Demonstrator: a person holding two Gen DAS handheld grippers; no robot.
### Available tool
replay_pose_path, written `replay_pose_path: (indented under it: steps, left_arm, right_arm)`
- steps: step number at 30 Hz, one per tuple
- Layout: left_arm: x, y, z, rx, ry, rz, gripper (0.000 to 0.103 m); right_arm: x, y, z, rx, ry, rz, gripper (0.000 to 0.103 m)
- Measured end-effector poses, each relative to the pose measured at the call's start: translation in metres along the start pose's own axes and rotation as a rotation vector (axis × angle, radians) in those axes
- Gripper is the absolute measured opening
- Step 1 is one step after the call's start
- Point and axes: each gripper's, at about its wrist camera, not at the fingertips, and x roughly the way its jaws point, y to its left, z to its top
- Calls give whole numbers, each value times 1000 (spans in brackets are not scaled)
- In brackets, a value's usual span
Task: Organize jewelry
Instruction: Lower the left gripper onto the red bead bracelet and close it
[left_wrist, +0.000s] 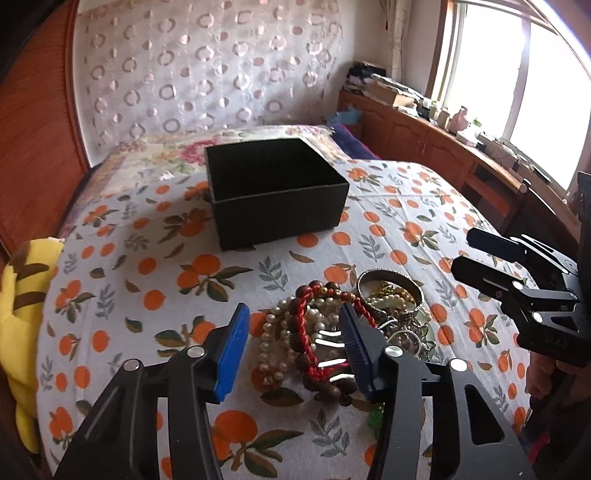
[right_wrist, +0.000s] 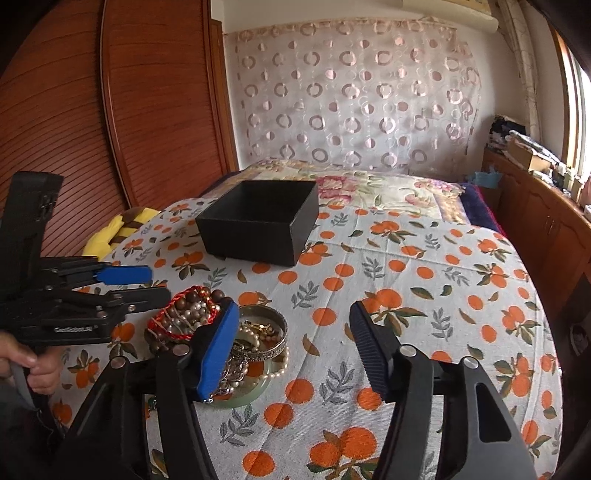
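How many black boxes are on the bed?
1. The open black box sits on the orange-print sheet, farther back than the jewelry pile. Neither view shows another box, though one could be out of sight.

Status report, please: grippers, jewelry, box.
Left gripper open over jewelry pile. Right gripper open, empty. Black box open, unobstructed.

Two black grippers, left gripper (left_wrist: 293, 341) and right gripper (right_wrist: 295, 350), are fitted with ribbed blue pads and silver screws.
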Motion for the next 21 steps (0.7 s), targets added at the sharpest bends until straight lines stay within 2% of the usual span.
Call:
replay_pose_path:
  steps: [1, 5, 10, 19, 21]
  left_arm:
    - [4, 0, 1, -3, 10, -7, 41]
    - [17, 2, 3, -14, 46, -27, 36]
    - [23, 6, 3, -41, 72, -57, 11]
    - [-2, 9, 9, -50, -6, -46, 10]
    - [-12, 10, 10, -53, -27, -51, 10]
  right_arm:
    - [2, -1, 0, 1, 7, 5, 59]
    - [8, -3, 1, 8, 27, 22, 57]
    - [14, -6, 2, 13, 51, 40, 52]
    - [29, -9, 2, 23, 107, 83, 44]
    - [32, -8, 2, 19, 117, 90, 40]
